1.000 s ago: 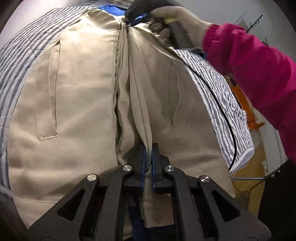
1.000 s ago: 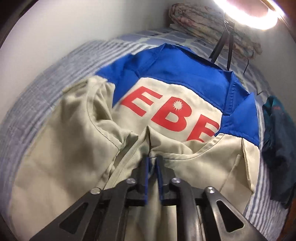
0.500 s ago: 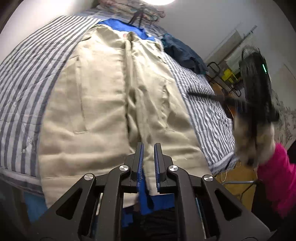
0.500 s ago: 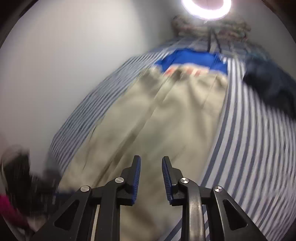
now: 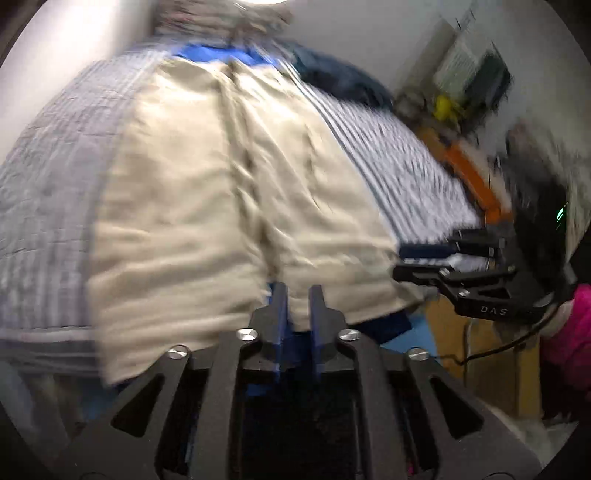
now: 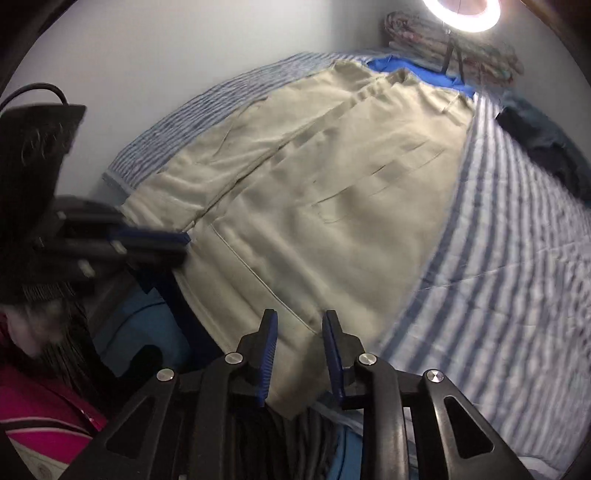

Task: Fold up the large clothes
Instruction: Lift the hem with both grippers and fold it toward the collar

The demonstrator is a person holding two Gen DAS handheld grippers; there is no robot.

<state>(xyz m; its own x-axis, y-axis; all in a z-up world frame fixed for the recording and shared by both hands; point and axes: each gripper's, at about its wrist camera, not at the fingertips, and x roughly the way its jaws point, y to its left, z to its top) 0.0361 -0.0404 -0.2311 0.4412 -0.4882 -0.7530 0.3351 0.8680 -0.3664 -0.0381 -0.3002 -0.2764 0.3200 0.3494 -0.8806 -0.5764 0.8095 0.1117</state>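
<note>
A large beige jacket [image 5: 207,192] with blue trim lies flat along the striped bed [image 5: 48,203], its hem at the near edge. My left gripper [image 5: 298,295] hovers at the middle of the hem. Its jaws are opening, with the hem edge showing in the gap and the pads not pressing it. In the right wrist view the jacket [image 6: 332,203] stretches away, and my right gripper [image 6: 300,321] stands open over its near hem corner. The right gripper [image 5: 410,264] also shows beside the hem's right corner, and the left gripper [image 6: 181,247] at the far left.
A dark teal garment [image 6: 546,147] lies on the striped bed [image 6: 498,277] to the right of the jacket. A folded quilt [image 6: 461,48] and a ring light [image 6: 461,11] are at the head end. A pink sleeve [image 5: 569,332] shows; an orange object [image 5: 469,173] stands past the bedside.
My left gripper let go of the cloth fold it pinched and drew back and up. My right gripper left the collar end, opened, and swung to the hem's right corner.
</note>
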